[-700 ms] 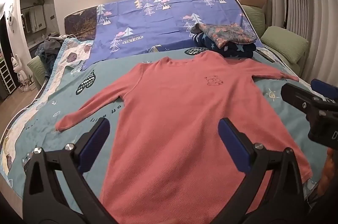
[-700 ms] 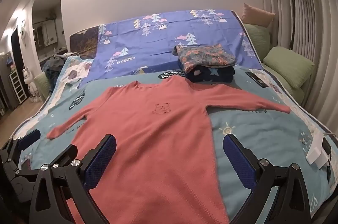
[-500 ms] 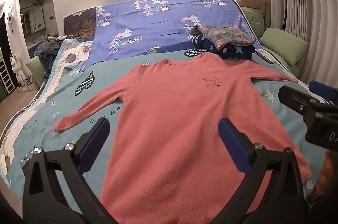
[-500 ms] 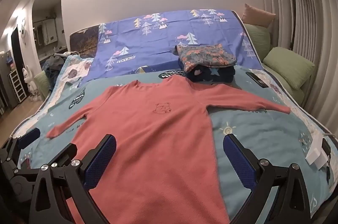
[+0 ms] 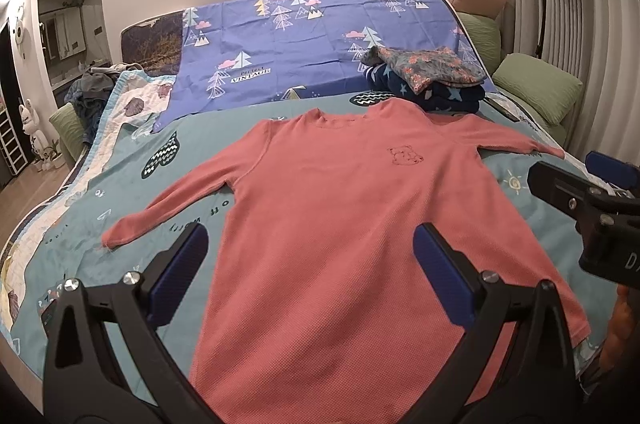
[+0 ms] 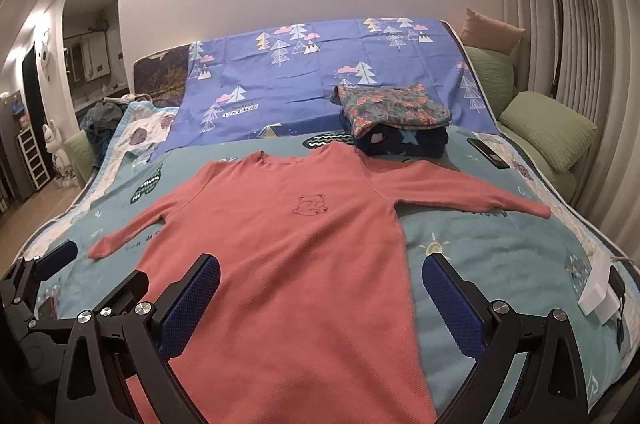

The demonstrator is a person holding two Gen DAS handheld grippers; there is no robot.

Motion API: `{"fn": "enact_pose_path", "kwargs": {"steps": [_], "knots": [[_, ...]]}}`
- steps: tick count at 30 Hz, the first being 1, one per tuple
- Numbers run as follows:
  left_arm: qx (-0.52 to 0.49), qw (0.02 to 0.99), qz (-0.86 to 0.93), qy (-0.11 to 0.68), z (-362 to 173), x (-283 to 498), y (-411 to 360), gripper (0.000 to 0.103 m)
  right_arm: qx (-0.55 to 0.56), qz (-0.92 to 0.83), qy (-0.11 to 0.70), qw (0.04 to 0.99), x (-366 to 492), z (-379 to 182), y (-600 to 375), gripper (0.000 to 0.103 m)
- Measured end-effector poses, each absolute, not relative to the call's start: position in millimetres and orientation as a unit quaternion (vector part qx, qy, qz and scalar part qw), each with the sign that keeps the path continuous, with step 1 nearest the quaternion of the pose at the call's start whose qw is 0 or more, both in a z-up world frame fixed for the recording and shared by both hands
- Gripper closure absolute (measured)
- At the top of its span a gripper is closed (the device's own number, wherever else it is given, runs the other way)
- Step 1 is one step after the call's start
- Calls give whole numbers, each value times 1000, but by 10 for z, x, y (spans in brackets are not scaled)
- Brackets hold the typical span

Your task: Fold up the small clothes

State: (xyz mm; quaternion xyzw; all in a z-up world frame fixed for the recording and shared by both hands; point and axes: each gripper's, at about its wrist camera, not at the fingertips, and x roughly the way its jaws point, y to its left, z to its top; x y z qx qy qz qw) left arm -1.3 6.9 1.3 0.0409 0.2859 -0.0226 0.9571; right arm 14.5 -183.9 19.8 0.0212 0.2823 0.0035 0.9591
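Both spread wide, left gripper (image 5: 310,266) and right gripper (image 6: 320,286), above flat coral long-sleeve shirt (image 6: 288,244) on bed (image 6: 480,248); folded clothes stack (image 6: 396,119) beyond collar.

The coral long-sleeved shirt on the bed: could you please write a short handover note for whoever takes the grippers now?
Left gripper: open, empty, above the hem.
Right gripper: open, empty, beside it.
Coral long-sleeved waffle-knit shirt: flat, face up on the teal printed quilt, both sleeves spread.
Done: a stack of folded clothes, floral piece on navy star-print, sits beyond the collar.
Left: every fold of this shirt, then stack it.
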Motion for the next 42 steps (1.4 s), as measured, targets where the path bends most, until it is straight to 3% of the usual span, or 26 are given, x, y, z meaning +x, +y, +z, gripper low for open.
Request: {"fn": "enact_pose_path", "kwargs": {"steps": [42], "knots": [[-3, 959, -16, 284, -116, 55, 264, 1, 13, 24, 290, 957, 183, 173, -1648, 0]]}}
